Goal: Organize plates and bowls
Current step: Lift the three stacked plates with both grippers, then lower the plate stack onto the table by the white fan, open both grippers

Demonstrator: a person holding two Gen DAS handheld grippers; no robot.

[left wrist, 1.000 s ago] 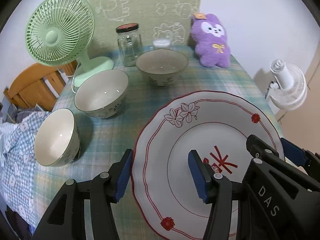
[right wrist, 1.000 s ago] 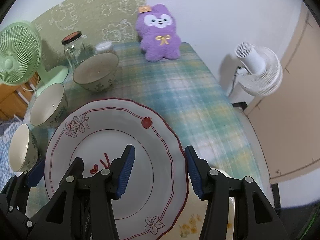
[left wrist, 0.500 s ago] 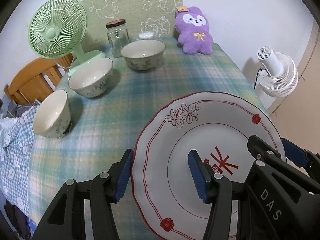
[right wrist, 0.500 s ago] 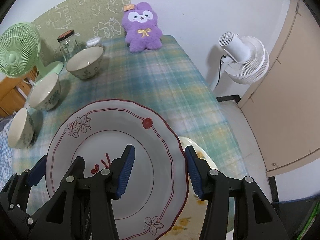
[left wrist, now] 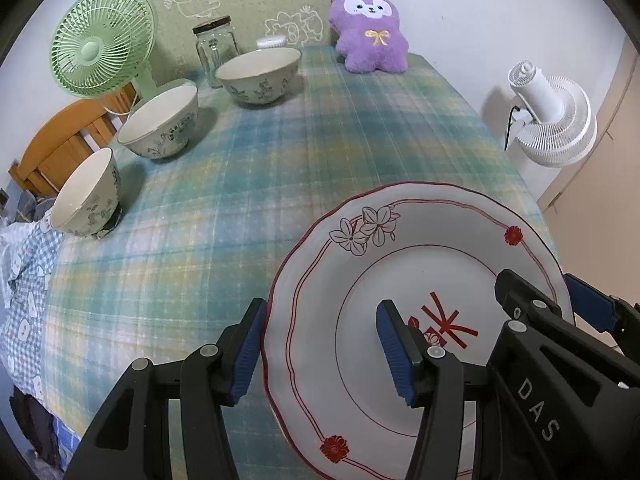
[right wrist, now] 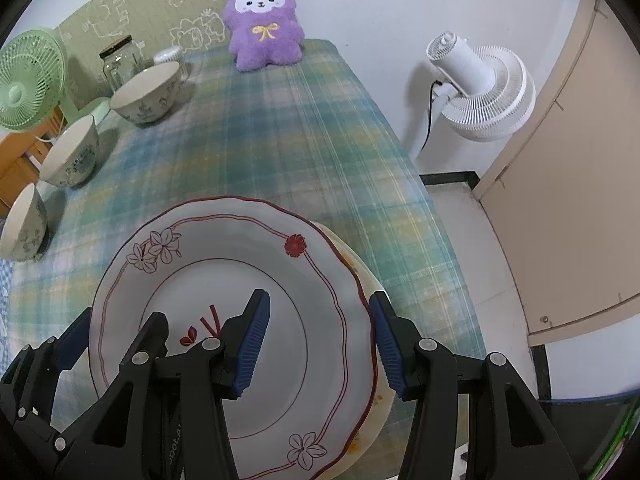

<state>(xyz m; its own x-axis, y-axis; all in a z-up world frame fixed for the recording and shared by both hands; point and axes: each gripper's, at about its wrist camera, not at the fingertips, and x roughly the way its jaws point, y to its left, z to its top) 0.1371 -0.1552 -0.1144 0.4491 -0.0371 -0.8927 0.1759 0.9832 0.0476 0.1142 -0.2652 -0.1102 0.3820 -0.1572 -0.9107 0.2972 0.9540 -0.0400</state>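
Note:
A white plate with red rim and flowers [left wrist: 400, 280] [right wrist: 224, 280] is held level between both grippers, above the near end of the table. My left gripper [left wrist: 320, 348] has its fingers astride the plate's left rim. My right gripper [right wrist: 320, 340] has its fingers astride the right rim. Each holds the rim between its pads. A second, cream plate [right wrist: 368, 400] lies partly under it at the near right. Three floral bowls stand along the left: near [left wrist: 86, 196], middle [left wrist: 160, 126], far [left wrist: 260, 76].
A green desk fan [left wrist: 100, 56], a glass jar [left wrist: 214, 50] and a purple plush toy [left wrist: 370, 28] stand at the table's far end. A white floor fan [right wrist: 480, 88] stands right of the table. A wooden chair [left wrist: 60, 148] is at the left.
Both grippers have carried the plate back toward the near end of the table and higher; the bowls and far objects look farther away. The cream plate has come into view beneath.

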